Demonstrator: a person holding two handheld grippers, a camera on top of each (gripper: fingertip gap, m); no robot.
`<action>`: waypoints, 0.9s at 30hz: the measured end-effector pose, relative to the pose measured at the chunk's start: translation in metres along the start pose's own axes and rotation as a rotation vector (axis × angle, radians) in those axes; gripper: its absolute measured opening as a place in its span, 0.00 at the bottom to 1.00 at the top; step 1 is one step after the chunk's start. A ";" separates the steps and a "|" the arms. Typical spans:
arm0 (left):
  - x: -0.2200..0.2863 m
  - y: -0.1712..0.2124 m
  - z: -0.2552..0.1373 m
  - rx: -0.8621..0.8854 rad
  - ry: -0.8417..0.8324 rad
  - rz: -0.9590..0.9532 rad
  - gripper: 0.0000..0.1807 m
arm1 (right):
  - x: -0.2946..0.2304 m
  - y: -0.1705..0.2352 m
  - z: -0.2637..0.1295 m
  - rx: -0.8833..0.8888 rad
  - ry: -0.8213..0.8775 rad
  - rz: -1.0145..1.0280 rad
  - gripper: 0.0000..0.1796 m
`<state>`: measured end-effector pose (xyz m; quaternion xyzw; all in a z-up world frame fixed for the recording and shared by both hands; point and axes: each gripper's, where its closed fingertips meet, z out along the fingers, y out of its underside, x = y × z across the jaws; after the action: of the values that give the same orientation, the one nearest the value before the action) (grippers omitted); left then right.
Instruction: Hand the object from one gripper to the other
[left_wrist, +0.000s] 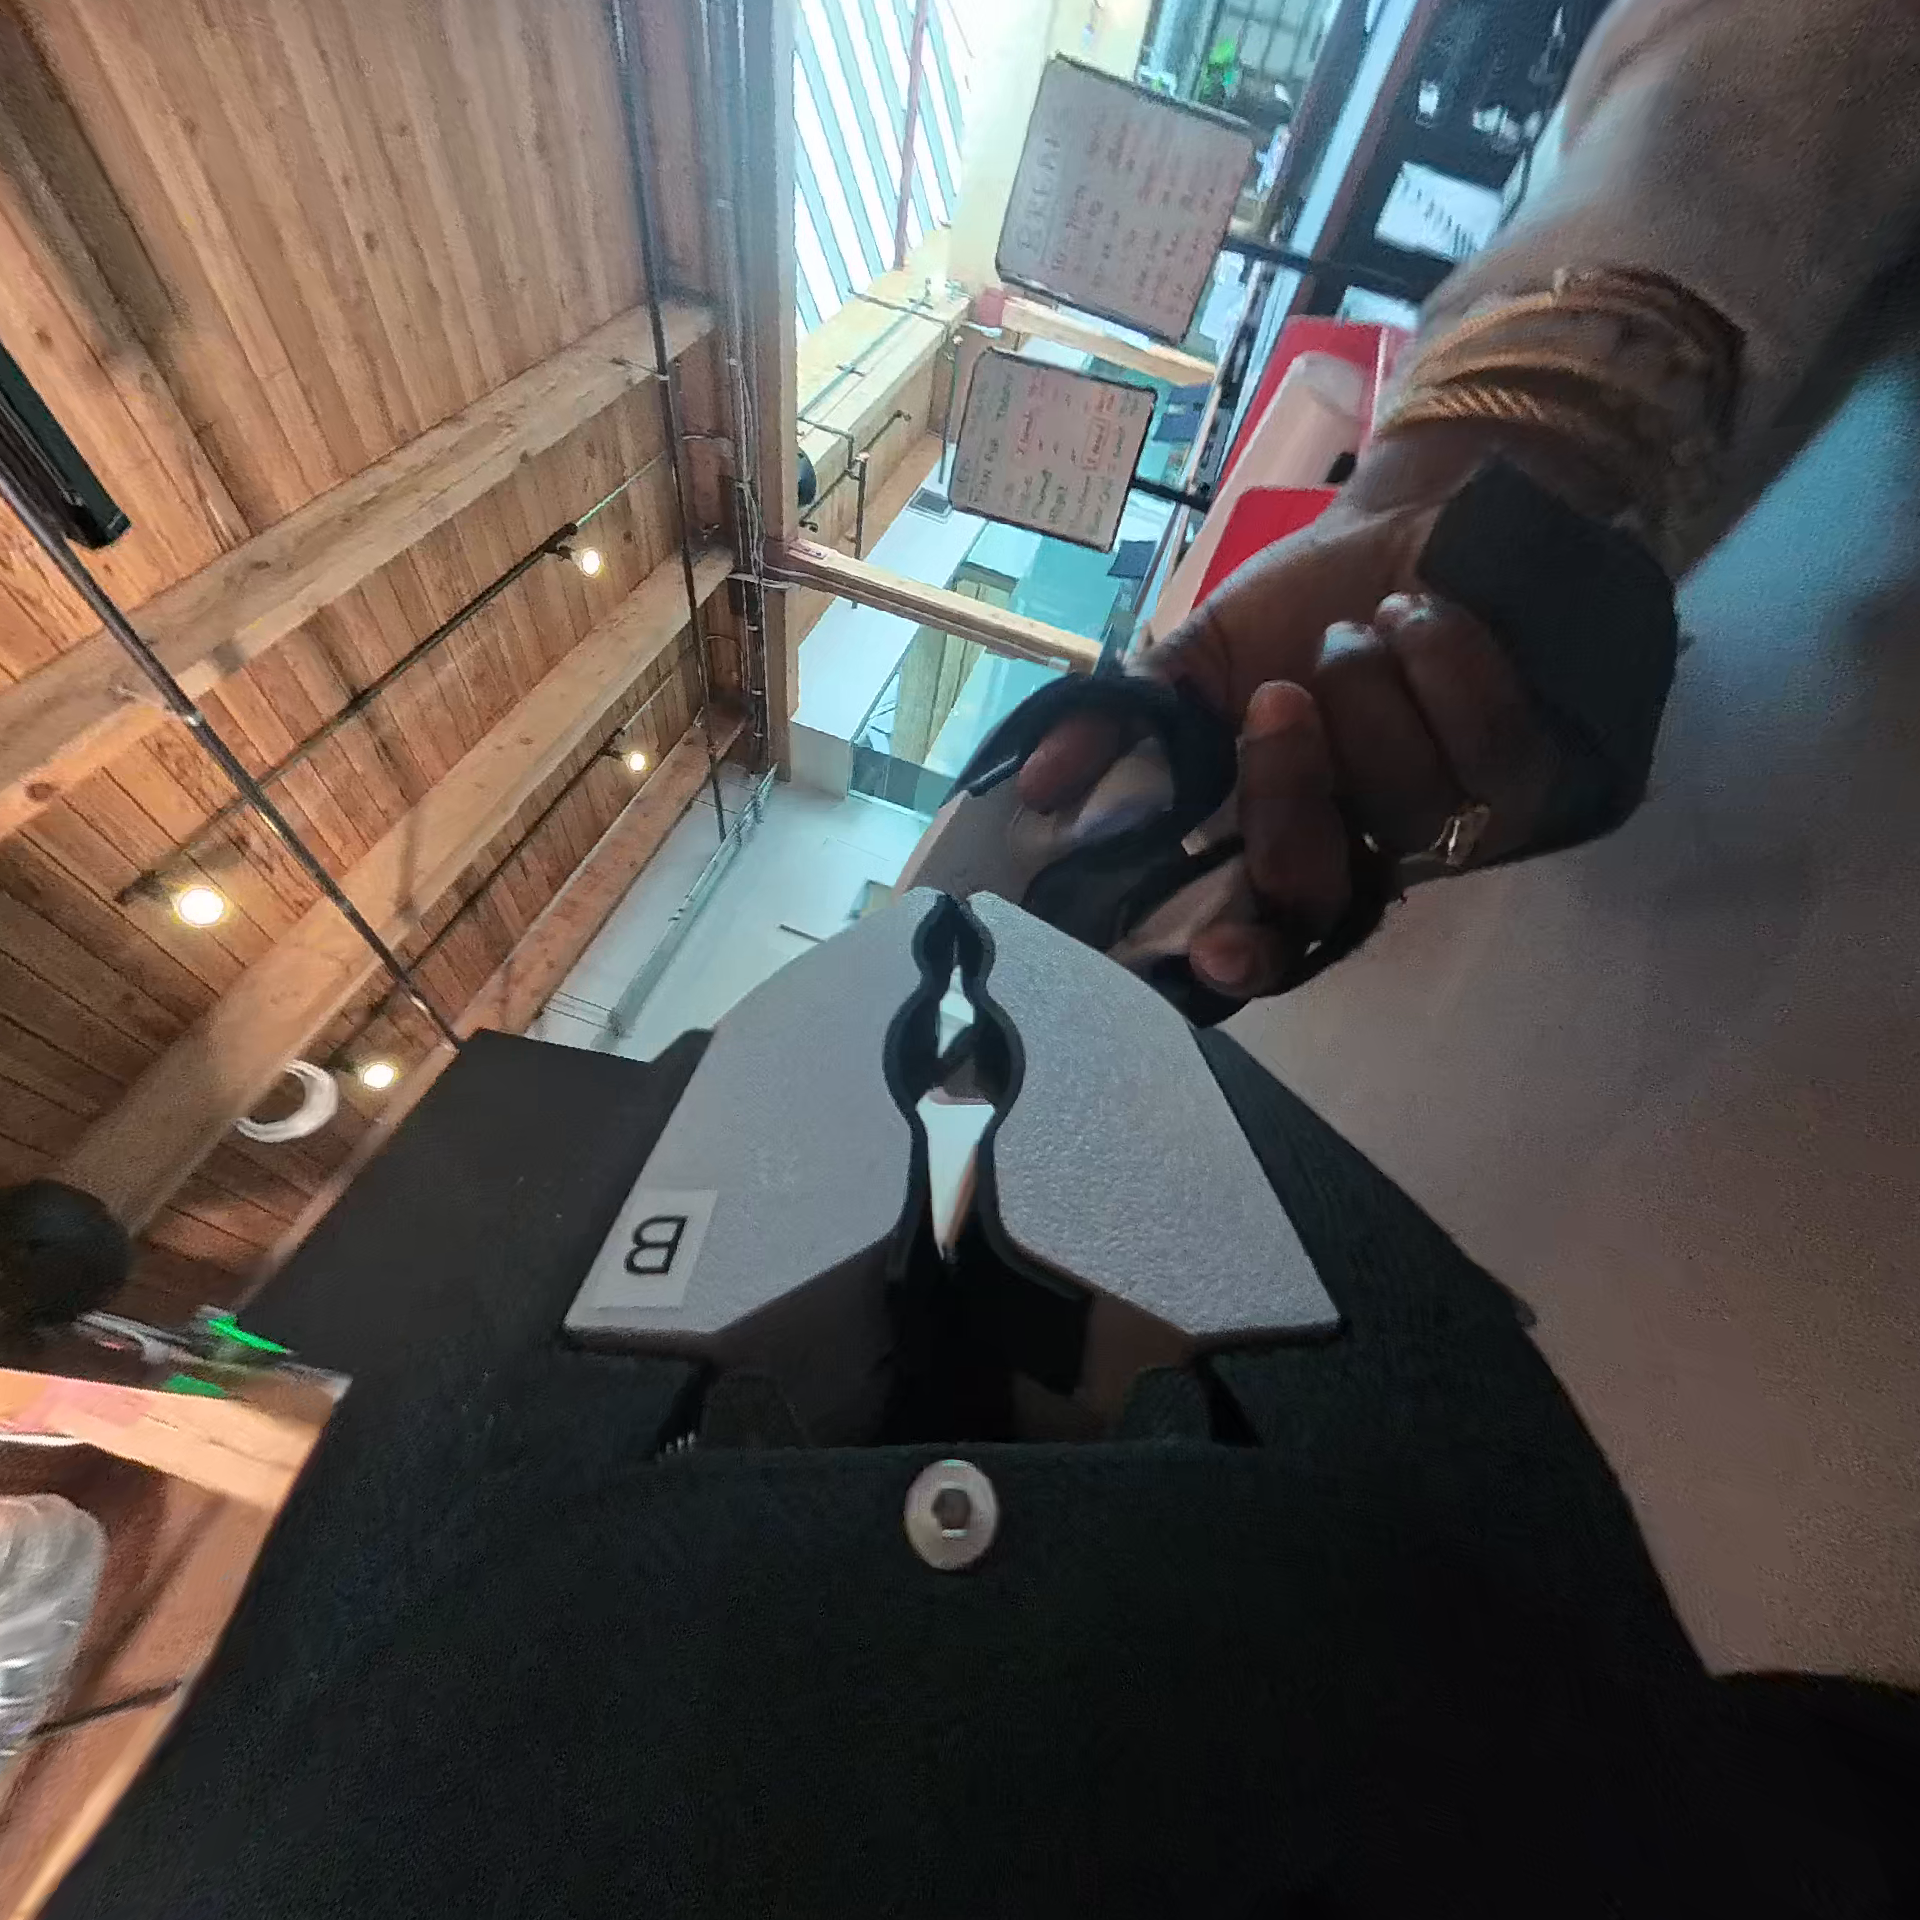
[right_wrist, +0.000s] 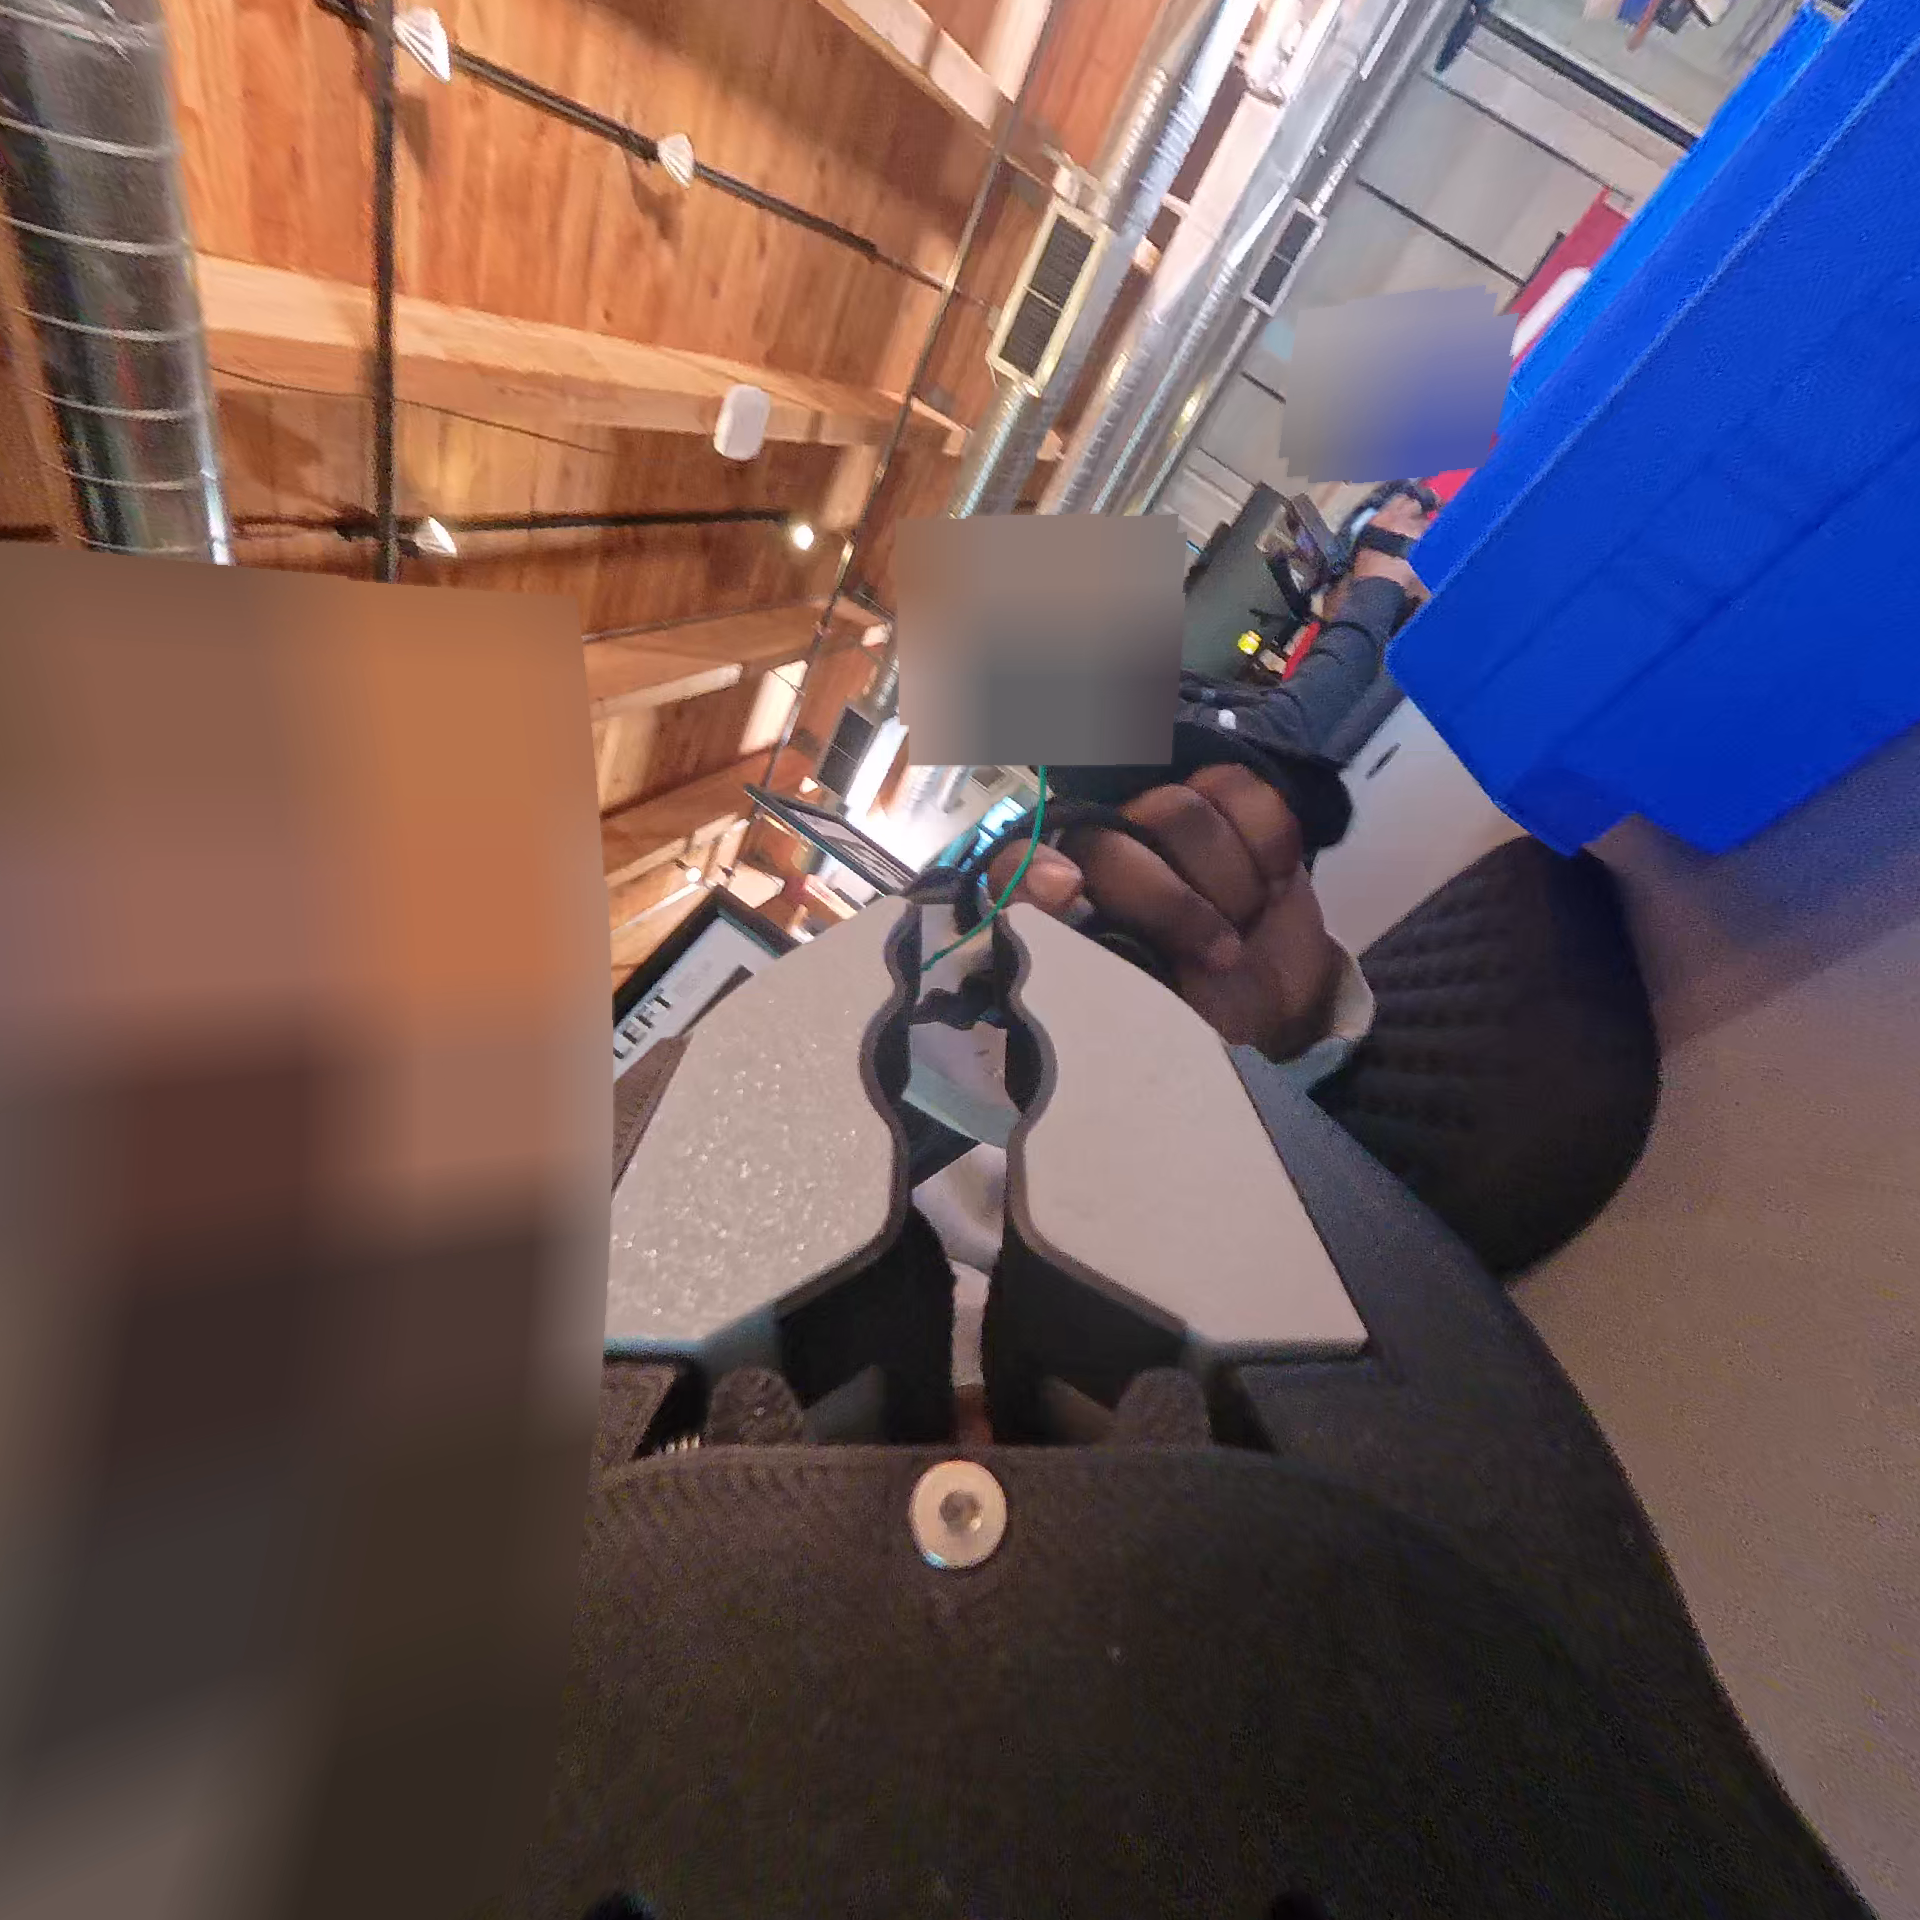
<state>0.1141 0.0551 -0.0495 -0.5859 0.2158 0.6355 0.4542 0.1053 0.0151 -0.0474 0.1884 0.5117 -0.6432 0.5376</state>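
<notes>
A thin green wire (right_wrist: 1013, 862) runs between the tips of my right gripper (right_wrist: 958, 920), whose jaws stand a narrow gap apart around it. The wire's lower end leads to my left gripper (right_wrist: 961, 1003), held by a hand (right_wrist: 1195, 904) just beyond those tips. In the left wrist view my left gripper (left_wrist: 951, 914) has its jaws shut tip to tip, and the wire does not show there. The right gripper (left_wrist: 1091, 831) and the hand holding it sit just past the left tips.
Stacked blue bins (right_wrist: 1714, 468) stand at the right, with a black mesh chair back (right_wrist: 1486, 1060) below them. Another person's arm (right_wrist: 1330, 675) shows far behind. A clear bottle (left_wrist: 42, 1621) stands on a wooden table at the left. Wooden ceiling beams fill the rest.
</notes>
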 end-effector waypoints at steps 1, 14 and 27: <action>0.001 0.000 0.000 -0.009 -0.001 0.053 0.00 | 0.002 0.002 0.000 -0.017 0.016 -0.007 0.07; -0.025 -0.003 -0.006 0.129 -0.010 -0.567 0.11 | -0.011 -0.010 -0.006 -0.022 0.177 -0.483 0.00; -0.023 0.011 -0.005 0.191 0.222 -1.280 0.06 | 0.010 0.009 -0.003 -0.204 0.384 -0.814 0.00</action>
<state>0.1049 0.0384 -0.0315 -0.6178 -0.0746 0.1536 0.7676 0.1091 0.0133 -0.0606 0.0338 0.6950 -0.7018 0.1526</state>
